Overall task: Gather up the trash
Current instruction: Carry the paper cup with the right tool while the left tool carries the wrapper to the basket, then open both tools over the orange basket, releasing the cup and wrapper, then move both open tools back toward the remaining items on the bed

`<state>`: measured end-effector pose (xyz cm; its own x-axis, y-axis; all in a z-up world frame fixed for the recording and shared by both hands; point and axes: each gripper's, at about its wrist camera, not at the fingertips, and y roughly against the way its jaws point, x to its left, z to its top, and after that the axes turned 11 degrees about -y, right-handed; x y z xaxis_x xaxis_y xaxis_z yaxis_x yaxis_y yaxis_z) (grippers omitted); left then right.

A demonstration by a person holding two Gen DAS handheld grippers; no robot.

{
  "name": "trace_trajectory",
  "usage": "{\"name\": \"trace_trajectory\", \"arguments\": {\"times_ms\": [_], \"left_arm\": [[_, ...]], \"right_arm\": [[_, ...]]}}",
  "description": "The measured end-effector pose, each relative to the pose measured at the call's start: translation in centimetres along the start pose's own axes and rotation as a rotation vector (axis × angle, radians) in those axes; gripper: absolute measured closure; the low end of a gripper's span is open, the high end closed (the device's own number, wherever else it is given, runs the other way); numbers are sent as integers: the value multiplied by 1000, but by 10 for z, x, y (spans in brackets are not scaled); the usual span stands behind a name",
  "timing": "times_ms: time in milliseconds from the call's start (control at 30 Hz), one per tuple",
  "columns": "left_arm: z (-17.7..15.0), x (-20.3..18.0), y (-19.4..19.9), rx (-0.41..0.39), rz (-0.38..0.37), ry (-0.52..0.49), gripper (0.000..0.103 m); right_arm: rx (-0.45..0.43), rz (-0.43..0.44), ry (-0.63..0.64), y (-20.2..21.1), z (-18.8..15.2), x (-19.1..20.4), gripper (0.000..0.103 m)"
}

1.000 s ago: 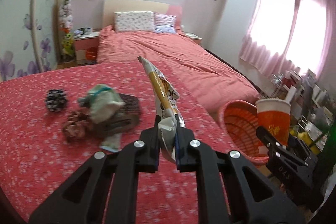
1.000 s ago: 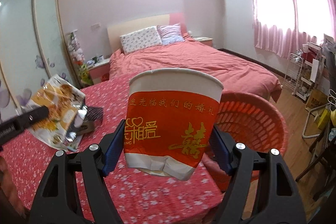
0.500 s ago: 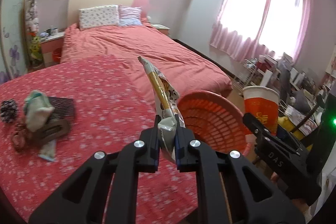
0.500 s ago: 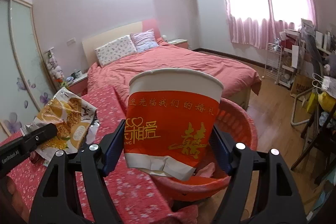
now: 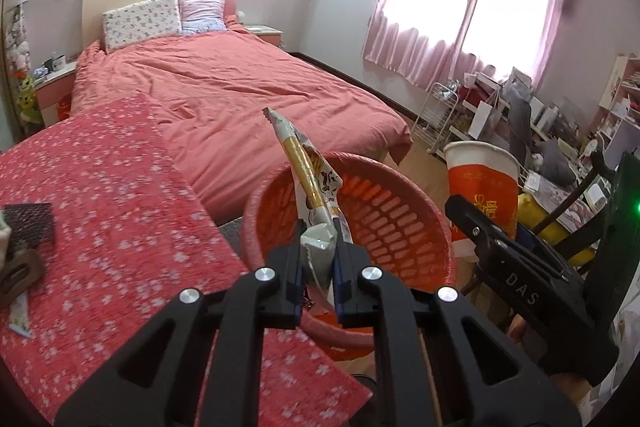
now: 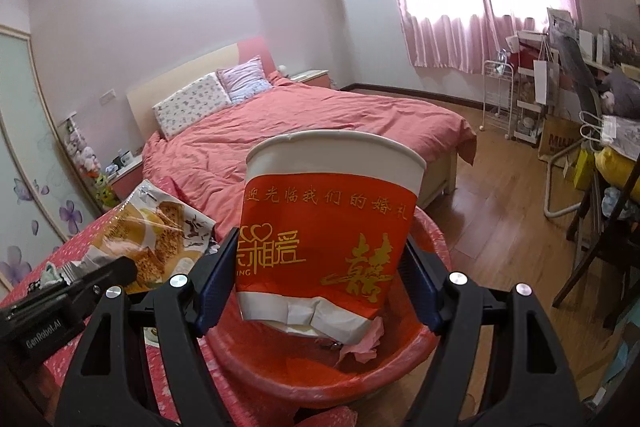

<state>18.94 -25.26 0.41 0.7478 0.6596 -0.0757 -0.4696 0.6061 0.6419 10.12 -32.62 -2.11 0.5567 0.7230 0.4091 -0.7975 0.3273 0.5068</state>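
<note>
My left gripper (image 5: 317, 277) is shut on a crinkled snack wrapper (image 5: 310, 183), which stands up edge-on over the red plastic basket (image 5: 384, 215). In the right wrist view the same wrapper (image 6: 156, 239) shows its printed face at the left, above the basket's left rim. My right gripper (image 6: 316, 287) is shut on a red and white paper cup (image 6: 328, 227), held upright over the basket (image 6: 400, 351). The cup (image 5: 482, 187) hangs to the right of the basket in the left wrist view. Crumpled pink paper (image 6: 366, 343) lies inside the basket.
A table with a red flowered cloth (image 5: 104, 195) lies to the left, with small items (image 5: 24, 247) at its far left edge. Behind it is a bed with a pink cover (image 5: 224, 95). A cluttered shelf and chairs (image 6: 580, 131) line the right side on the wooden floor.
Both grippers have swung right from over the table to above the basket, carrying the wrapper and the cup. The basket now sits under both. The table items have slid to the left edge.
</note>
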Motion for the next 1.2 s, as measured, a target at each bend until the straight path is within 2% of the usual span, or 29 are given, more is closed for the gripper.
{"name": "trace_trajectory", "arguments": {"times_ms": [400, 467, 533, 567, 633, 800, 1000, 1200], "left_arm": [[3, -7, -51, 58, -14, -21, 90], [2, -6, -54, 68, -10, -17, 84], [-1, -4, -57, 78, -4, -12, 69], [-2, -2, -59, 81, 3, -9, 65], [-5, 3, -60, 89, 15, -1, 59], [-13, 18, -51, 92, 55, 10, 54], [-27, 39, -24, 84, 151, -1, 44], [-46, 71, 12, 81, 241, 38, 39]], "right_arm": [[43, 20, -52, -21, 4, -16, 29], [52, 23, -61, -24, 5, -17, 29], [59, 22, -67, -26, 7, -20, 28], [65, 21, -70, -28, 7, -20, 28], [80, 13, -80, -30, 7, -22, 21], [80, -10, -74, -25, 4, -20, 21], [61, -50, -13, -16, 1, -9, 21], [69, -43, 45, -12, -3, 7, 21]]}}
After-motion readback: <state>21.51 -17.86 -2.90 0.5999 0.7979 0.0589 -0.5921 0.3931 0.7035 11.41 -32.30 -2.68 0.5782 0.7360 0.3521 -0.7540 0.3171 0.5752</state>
